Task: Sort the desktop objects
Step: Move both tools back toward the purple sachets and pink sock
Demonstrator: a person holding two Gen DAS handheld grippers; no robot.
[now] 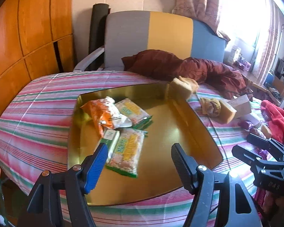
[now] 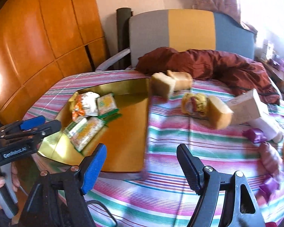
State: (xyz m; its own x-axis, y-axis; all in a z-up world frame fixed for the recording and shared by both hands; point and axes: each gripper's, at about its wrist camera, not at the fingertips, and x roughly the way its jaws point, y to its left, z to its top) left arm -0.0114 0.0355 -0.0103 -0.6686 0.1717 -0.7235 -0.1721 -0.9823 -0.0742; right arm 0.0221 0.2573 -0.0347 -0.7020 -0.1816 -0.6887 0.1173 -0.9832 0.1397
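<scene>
Two views, left wrist first: gold tray (image 1: 189, 117) is lying on the striped bed (image 1: 38, 113), holding four snack packets (image 1: 123, 121).
Left gripper (image 1: 140, 162): jaws are standing spread, pinching nothing, hovering over the tray's near end.
Nearest packet (image 1: 125, 151): its long axis is running away from the camera.
Right wrist view: right gripper (image 2: 142, 166) is hanging over bare bedding, jaws spread and empty.
Step, judged: bread pieces (image 2: 220, 113) and a box (image 2: 249, 104) are waiting right of the tray; next move is calling for reaching one.

Tray (image 1: 189, 117): on the bed (image 1: 38, 113), left half.
Snack packets (image 1: 123, 124): in the tray's left part.
Bread (image 2: 219, 113), box (image 2: 249, 104): right of the tray.
Blanket (image 1: 198, 68): behind, at the headboard (image 1: 160, 36).
</scene>
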